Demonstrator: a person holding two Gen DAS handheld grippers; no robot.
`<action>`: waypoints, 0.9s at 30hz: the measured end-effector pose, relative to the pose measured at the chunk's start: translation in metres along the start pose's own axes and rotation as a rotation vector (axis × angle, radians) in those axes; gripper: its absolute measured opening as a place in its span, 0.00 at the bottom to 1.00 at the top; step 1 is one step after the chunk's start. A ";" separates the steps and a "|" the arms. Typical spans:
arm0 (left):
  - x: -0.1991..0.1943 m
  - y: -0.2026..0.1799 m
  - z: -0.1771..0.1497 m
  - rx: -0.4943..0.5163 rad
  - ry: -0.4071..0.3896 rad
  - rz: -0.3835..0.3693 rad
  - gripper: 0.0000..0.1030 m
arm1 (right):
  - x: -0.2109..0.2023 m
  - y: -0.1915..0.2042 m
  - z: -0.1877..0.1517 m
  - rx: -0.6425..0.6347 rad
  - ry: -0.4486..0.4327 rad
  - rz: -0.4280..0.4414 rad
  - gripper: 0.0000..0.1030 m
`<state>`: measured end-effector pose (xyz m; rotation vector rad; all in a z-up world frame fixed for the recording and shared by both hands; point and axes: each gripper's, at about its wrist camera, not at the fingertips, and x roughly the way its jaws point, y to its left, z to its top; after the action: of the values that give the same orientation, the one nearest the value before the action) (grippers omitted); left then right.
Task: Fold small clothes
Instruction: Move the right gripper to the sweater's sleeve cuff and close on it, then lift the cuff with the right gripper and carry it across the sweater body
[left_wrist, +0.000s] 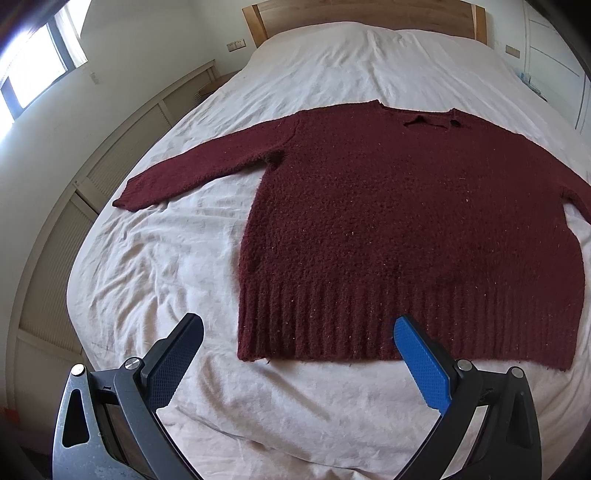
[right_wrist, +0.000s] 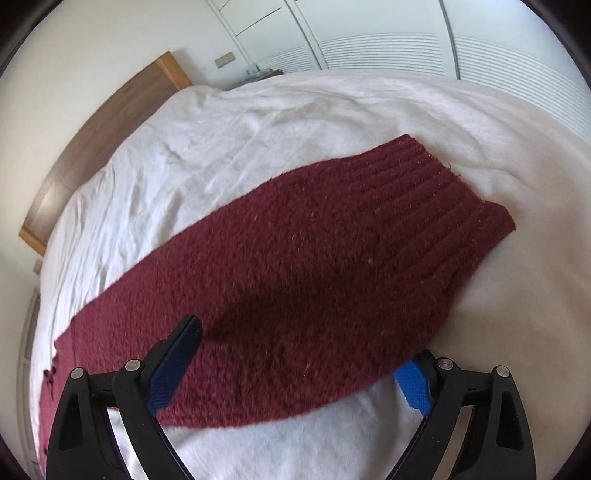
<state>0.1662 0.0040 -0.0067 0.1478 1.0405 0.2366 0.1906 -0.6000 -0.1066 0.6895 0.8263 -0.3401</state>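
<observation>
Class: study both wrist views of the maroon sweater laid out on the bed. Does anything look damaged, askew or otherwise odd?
Yes. The sweater lies flat on the white sheet, but at its neckline there are ragged gaps in the knit, which look like tears. A loose thread also sticks out beside the ribbed sleeve cuff.

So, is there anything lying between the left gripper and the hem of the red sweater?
Nothing visible. Only bare white sheet lies between the open left gripper and the ribbed hem of the sweater, which is spread flat on the bed.

Bare sheet (left_wrist: 155, 266) left of sweater (left_wrist: 406, 221), headboard (left_wrist: 362, 14) far
</observation>
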 end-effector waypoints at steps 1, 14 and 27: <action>0.001 -0.001 0.000 0.003 0.003 0.000 0.99 | 0.002 -0.002 0.003 0.013 -0.004 0.012 0.91; 0.009 -0.010 0.002 0.018 0.030 -0.005 0.99 | 0.003 -0.049 0.035 0.256 -0.036 0.101 0.42; 0.013 -0.006 0.001 -0.002 0.033 -0.025 0.99 | -0.006 -0.055 0.039 0.300 -0.033 0.156 0.08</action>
<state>0.1742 0.0018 -0.0188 0.1296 1.0743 0.2179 0.1794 -0.6674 -0.1068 1.0194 0.6914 -0.3360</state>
